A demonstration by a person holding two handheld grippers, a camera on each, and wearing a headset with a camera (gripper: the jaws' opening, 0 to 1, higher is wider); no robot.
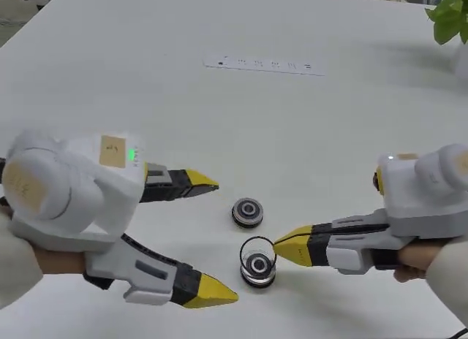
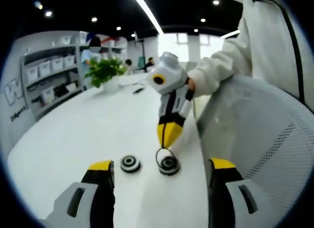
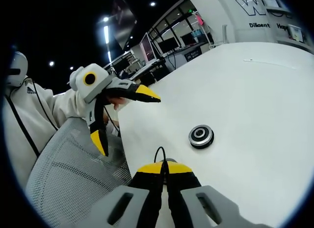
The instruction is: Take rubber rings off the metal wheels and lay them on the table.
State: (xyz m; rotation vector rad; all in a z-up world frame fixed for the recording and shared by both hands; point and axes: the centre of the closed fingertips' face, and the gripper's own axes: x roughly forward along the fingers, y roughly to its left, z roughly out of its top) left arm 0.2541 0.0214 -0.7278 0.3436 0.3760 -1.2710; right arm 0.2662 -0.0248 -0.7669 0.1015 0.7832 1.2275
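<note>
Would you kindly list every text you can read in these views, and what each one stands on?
"Diligent", on the far wall, under large letters starting "W", cut off.
Marks on the white strip on the table: too small to read.
Tan label on the left gripper: blurred.

The head view is looking down on the table; the gripper views are facing each other low across it, sharing both metal wheels.

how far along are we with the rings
Done: no ring lies on the table yet. In hand: the right tool is shut on a rubber ring, lifted partly off the near wheel. Left: laying it down, then the far wheel, ring seemingly still on. The left tool is open.
</note>
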